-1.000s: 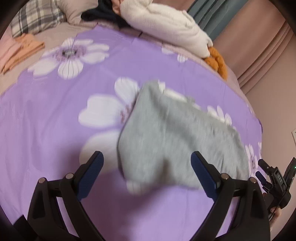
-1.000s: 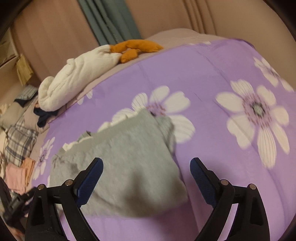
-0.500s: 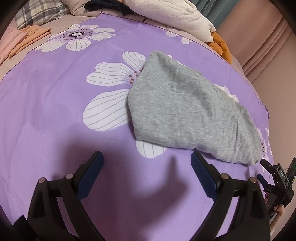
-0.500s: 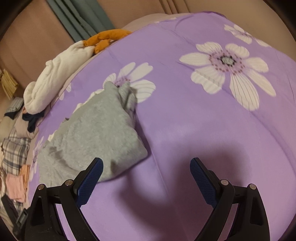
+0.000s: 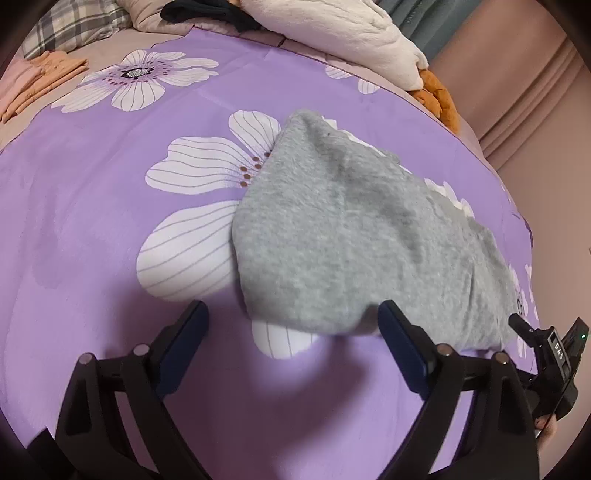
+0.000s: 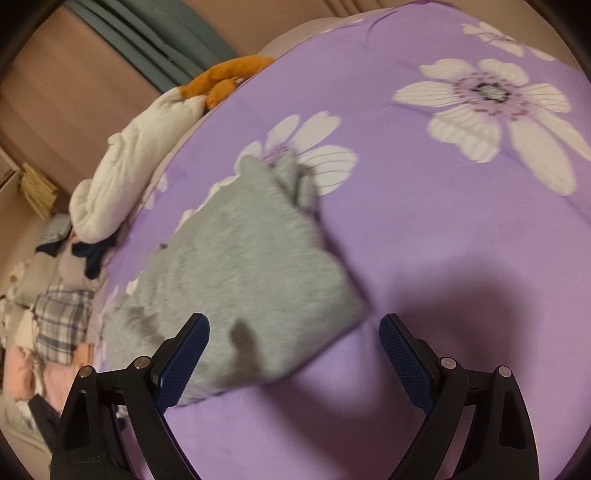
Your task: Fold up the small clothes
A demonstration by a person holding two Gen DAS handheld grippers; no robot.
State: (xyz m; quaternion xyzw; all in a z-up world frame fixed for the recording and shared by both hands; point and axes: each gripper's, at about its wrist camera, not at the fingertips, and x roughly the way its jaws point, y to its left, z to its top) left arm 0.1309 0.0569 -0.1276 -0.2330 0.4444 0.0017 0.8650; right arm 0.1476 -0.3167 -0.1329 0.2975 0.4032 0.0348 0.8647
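Observation:
A grey folded garment [image 5: 351,229] lies flat on the purple flowered bedsheet [image 5: 92,221]. My left gripper [image 5: 291,314] hovers low over its near edge. The jaws stand wide and are closing, with the garment's edge between the blue pads [image 5: 402,350] but not pressed by them. In the right wrist view the same grey garment [image 6: 251,280] is blurred, and its near corner reaches between the fingers of my right gripper [image 6: 293,321], which is open and grips nothing. The right gripper's body [image 5: 554,362] shows at the lower right of the left wrist view.
A white fluffy blanket [image 5: 332,29] and an orange soft toy [image 5: 436,96] lie at the bed's far edge. A plaid cloth [image 5: 74,22], a dark garment [image 5: 210,11] and folded peach clothes [image 5: 37,74] sit at the far left. Pink wall [image 5: 535,110] at right.
Both grippers have sunk toward the bed. The garment's near edge, ahead of the fingertips half a second ago, now lies between them in both views. The right view has rolled.

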